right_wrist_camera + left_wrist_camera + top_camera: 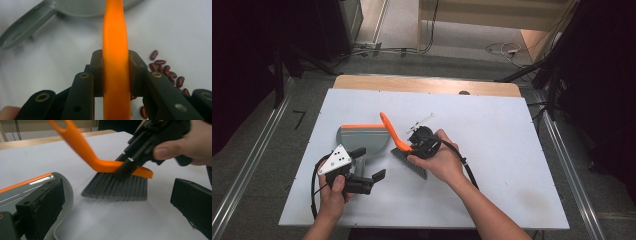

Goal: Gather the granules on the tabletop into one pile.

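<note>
A: Your right claw (412, 145) is clamped on the orange back of the hand brush (404, 150), pads flat on both sides of it in the right gripper view. The brush stands near the middle of the surface (512, 150), bristles (116, 187) down, handle rising toward eleven o'clock.

B: And the beans?

A: A loose cluster of red kidney beans (165, 68) lies at three o'clock of the brush back in the right gripper view, some tucked under the claw. The grey dustpan (362, 137) sits at nine o'clock of the brush, just beside it.

B: Risk?

A: You hold a narrow, smooth strip. Press the bristles hard and the brush may twist in the pads, so the sweep goes crooked. Sweep fast and, I judge, the beans roll and scatter past the pan mouth instead of into it.

B: Left side?

A: Your left claw (369, 175) stands apart, one jaw over the dustpan handle, the other clear of it; nothing is pinched. Unheld, the pan will likely slide off when the bristles push beans against its lip.

B: Anything else?

A: The two claws are close. Swing the brush toward the pan and you may knock the left one.
</note>
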`<state>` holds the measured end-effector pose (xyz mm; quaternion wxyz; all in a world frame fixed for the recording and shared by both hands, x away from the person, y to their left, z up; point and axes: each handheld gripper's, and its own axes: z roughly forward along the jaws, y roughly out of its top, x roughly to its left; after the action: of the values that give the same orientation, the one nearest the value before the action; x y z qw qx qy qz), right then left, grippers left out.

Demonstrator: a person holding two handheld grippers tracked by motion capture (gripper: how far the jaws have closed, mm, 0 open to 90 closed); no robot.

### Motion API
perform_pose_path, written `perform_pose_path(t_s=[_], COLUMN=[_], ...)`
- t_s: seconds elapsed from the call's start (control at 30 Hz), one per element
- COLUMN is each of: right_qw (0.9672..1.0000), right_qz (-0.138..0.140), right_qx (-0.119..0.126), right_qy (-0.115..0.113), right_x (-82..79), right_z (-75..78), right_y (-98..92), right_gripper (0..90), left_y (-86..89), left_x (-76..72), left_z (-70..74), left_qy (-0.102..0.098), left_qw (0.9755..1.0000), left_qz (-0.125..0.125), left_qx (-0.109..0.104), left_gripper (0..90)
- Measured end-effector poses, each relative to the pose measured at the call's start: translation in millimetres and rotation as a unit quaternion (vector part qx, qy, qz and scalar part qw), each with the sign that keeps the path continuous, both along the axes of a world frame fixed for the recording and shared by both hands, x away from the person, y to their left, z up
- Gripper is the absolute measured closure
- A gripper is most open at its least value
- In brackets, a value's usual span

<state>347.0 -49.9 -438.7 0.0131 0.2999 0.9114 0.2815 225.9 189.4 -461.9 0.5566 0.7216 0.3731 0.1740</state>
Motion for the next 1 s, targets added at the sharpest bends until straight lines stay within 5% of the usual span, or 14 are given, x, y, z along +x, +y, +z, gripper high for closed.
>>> perform_pose_path(t_s=[0.43, 1.0], right_qw=[0.992, 0.984], right_qz=[-0.115, -0.168], right_qx=[0.024, 0.025], right_qy=[0.045, 0.052], right_x=[38.7, 48.8], right_z=[-15.2, -16.8], right_y=[-51.9, -102.6], right_gripper=[68.3, 67.7], left_y=[0.2, -1.1], left_x=[0.5, 0.4], left_z=[-0.6, -0.7], left_qy=[0.001, 0.002], left_qw=[1.0, 1.0], left_qz=[-0.001, -0.002], left_qx=[0.001, 0.002], left_gripper=[0.0, 0.0])
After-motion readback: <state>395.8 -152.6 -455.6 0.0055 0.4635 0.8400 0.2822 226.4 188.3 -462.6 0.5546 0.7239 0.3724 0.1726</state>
